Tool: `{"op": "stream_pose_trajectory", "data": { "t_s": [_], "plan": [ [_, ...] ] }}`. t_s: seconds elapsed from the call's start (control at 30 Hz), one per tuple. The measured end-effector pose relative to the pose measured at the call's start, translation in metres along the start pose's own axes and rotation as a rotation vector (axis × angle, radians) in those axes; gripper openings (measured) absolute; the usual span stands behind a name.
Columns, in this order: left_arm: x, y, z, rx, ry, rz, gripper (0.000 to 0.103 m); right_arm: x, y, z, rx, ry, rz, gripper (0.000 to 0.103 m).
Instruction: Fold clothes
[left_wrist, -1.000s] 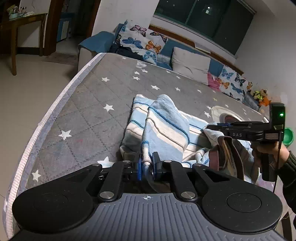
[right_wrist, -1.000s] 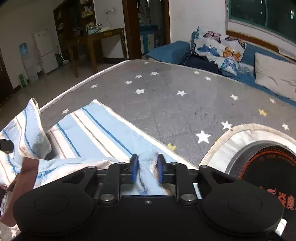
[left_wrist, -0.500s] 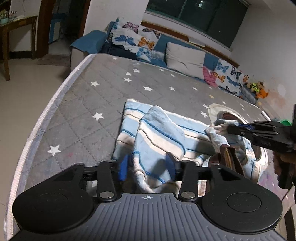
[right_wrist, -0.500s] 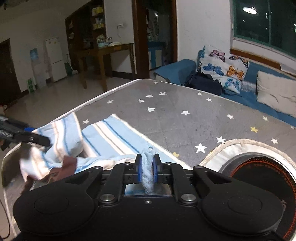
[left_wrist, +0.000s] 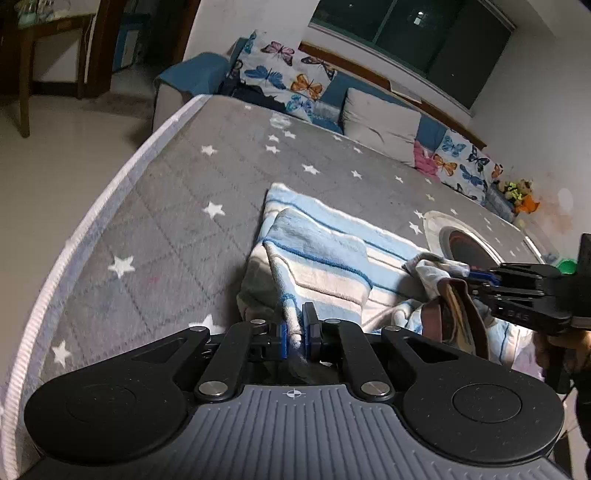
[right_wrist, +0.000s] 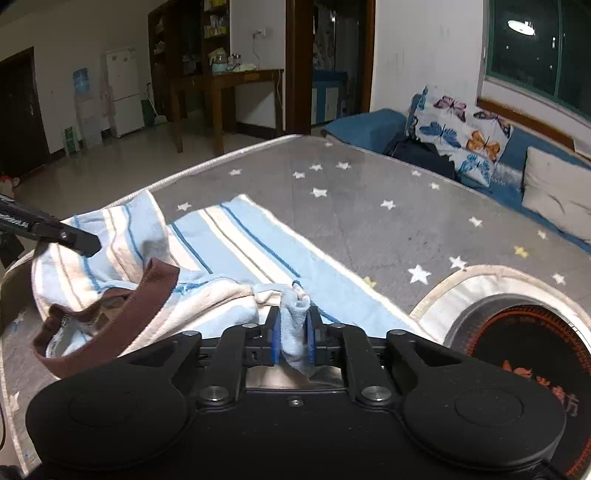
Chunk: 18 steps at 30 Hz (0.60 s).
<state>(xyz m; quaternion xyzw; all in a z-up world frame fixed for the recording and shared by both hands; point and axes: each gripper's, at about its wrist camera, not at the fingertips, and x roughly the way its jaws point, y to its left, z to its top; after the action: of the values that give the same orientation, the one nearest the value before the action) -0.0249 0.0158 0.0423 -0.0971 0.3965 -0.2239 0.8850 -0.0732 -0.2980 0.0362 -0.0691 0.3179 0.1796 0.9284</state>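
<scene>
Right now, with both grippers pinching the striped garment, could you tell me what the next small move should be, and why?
Probably lift both grippers together and draw them apart to pull the fabric taut. The left gripper and the right gripper are each shut on a bunched edge of the striped garment, and its brown waistband sags loosely between them over the grey star mat, so the cloth is still crumpled.

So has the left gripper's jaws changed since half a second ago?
Yes. The left gripper, then open over the striped garment, is now shut on its edge.
</scene>
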Motion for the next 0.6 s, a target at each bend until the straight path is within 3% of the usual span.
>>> {"op": "stream_pose_trajectory", "data": {
  "t_s": [0.07,0.2,0.37,0.5,0.57,0.6],
  "plan": [
    [0.001,0.002,0.002,-0.008,0.005,0.001,0.011,0.004,0.001,-0.002,-0.007,0.008,0.001,0.016],
    [0.003,-0.001,0.007,0.012,0.005,0.013,0.032,0.012,0.0,-0.004,-0.015,0.024,-0.005,0.016],
    [0.009,-0.002,0.014,0.019,0.028,-0.008,0.034,0.013,-0.001,-0.006,-0.011,0.032,-0.001,0.016],
    [0.019,-0.005,0.015,0.032,0.069,-0.022,0.029,0.004,-0.006,0.001,-0.011,0.019,-0.017,0.015],
    [0.022,-0.007,0.013,0.043,0.078,-0.019,0.013,-0.001,-0.01,0.005,-0.012,0.01,-0.028,0.014],
    [0.022,-0.007,0.013,0.043,0.077,-0.017,0.01,-0.004,-0.011,0.007,-0.012,0.006,-0.033,0.013]
  ]
}}
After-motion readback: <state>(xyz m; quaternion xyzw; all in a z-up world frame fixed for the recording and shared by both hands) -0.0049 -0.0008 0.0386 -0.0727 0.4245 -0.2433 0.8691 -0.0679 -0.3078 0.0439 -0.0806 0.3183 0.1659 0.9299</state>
